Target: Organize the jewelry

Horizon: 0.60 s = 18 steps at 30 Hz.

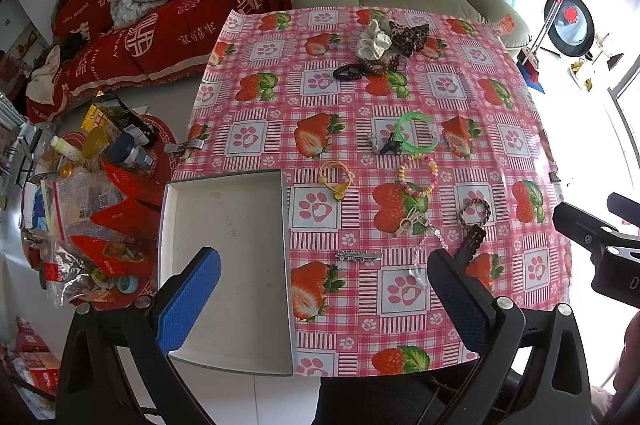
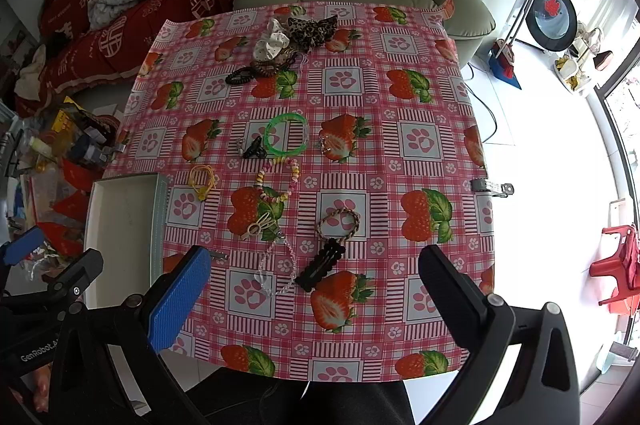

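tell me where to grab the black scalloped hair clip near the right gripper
Probably across its narrow width at mid-length. The flat black scalloped hair clip lies diagonally on the pink strawberry tablecloth, so come from above with the open right gripper fingers turned square to its long axis.

"HAPPY WEDDING" is printed in white on the red blanket [image 1: 168, 5] beyond the table. "GenRobot.A" is read on the left gripper [image 2: 40, 305], seen from the right wrist.
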### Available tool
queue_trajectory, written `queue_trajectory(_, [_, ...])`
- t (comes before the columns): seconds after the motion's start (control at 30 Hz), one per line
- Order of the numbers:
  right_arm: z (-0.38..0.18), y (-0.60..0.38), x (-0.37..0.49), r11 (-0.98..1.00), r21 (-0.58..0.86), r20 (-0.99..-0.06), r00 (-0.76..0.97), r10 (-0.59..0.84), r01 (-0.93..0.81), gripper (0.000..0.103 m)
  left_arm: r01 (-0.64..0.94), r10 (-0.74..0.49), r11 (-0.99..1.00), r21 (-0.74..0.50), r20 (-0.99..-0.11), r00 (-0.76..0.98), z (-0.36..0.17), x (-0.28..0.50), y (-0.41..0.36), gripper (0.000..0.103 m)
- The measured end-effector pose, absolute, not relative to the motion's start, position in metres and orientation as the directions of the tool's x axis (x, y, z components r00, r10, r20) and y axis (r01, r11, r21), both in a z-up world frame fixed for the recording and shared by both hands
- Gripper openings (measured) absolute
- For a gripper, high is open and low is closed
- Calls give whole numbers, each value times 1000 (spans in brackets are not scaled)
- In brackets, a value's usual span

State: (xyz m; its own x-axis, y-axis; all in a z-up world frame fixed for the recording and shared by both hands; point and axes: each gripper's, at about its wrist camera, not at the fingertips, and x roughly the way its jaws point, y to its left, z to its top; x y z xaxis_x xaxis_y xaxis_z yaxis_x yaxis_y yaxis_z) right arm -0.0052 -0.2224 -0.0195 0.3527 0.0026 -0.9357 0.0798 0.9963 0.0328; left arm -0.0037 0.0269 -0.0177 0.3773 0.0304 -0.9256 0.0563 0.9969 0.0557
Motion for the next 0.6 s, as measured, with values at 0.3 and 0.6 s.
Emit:
queue_trajectory(0.3, [-19, -223, -5, 996, 35, -937, 350, 4, 82, 103, 58, 30, 997, 56, -926, 375, -18, -3, 26, 103])
queue_trajectory(0.6, [-19, -225, -4, 996, 34, -938, 347, 4, 82, 103, 58, 29, 997, 55, -929, 370, -20, -4, 25, 103])
